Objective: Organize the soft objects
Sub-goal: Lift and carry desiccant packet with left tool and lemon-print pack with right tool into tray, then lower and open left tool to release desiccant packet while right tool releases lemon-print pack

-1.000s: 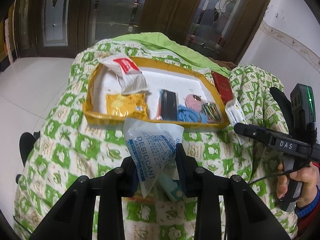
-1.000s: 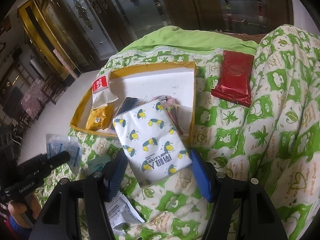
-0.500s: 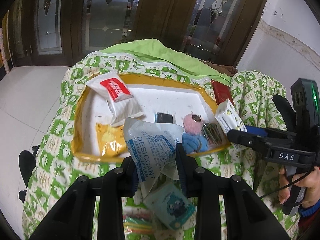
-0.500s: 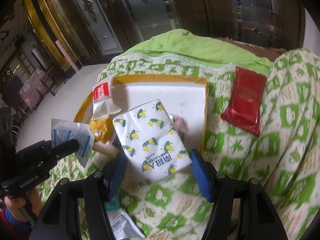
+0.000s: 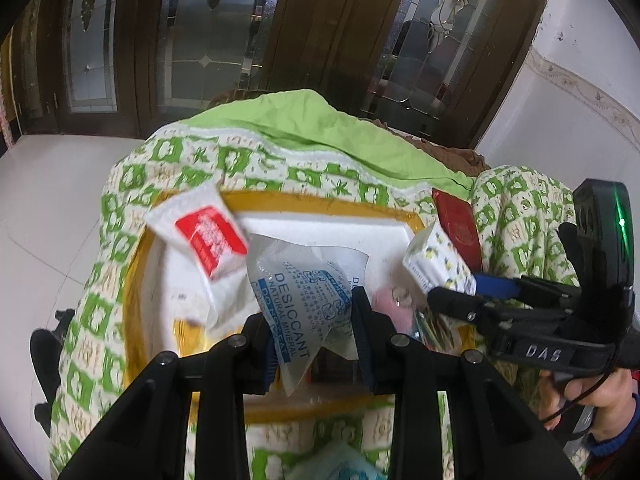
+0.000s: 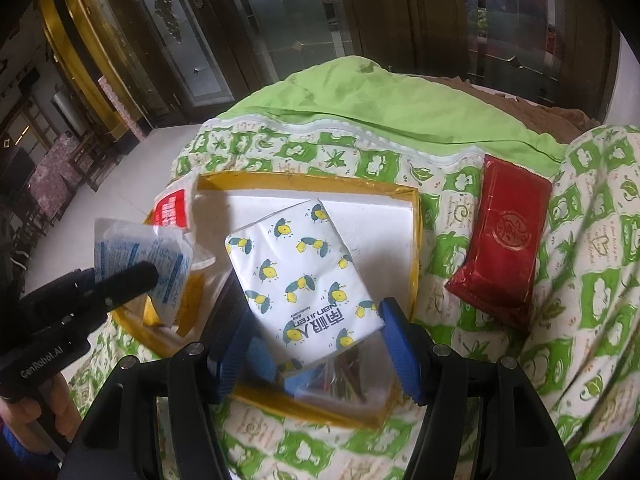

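Both loads now hang over the tray [image 6: 416,216]; a second ago they were short of its near edge. Our left gripper [image 5: 314,320] pinches the desiccant bag [image 5: 308,280], our right gripper [image 6: 316,332] clamps the tissue pack [image 6: 296,272]. We judge release is next.

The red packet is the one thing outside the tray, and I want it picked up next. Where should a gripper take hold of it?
Grip the red packet across its narrow width near the middle, coming from above. It lies flat and long on the green patterned quilt, right of the yellow tray, with both long edges exposed.
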`<state>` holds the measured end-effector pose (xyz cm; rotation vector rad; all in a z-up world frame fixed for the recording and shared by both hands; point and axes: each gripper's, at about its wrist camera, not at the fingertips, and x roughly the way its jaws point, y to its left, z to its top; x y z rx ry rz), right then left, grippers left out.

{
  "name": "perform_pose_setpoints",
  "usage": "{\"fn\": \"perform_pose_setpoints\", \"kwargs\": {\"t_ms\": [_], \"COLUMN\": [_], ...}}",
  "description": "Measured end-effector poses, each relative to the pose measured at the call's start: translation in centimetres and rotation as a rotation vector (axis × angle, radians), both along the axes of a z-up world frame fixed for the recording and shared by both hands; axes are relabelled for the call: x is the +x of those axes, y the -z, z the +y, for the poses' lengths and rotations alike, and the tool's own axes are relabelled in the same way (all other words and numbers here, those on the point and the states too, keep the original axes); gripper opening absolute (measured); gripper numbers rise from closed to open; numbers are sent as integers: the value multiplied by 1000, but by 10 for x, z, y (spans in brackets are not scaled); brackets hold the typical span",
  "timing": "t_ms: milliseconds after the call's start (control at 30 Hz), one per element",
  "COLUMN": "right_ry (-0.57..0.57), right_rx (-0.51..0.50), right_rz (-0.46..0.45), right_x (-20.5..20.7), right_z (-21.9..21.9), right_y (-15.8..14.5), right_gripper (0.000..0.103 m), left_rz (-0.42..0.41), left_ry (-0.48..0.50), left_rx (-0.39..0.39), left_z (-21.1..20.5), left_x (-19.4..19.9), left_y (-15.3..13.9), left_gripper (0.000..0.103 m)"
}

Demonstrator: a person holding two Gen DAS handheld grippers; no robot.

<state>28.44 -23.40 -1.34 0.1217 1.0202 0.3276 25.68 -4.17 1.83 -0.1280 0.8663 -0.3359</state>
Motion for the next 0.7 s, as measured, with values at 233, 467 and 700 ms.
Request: {"fn": "perform_pose_setpoints", "kwargs": {"t_ms": [233,467,700], "right_ry": [33,52,47], "right_rx": [14,26,34], "right_rz": [32,44,59], "right_x": [20,34,44], "right_z": [-9,-12,-9], "right_y": [11,16,22], "right_gripper": [68,68,68], "left_rz": [0,18,50], "left_ry": [21,14,-10], "left_rx": [6,16,26], "left_z": [-17,-26,-25], "left_x": [24,43,61], "left_y": [2,12,25], "left_gripper": [31,31,31]}}
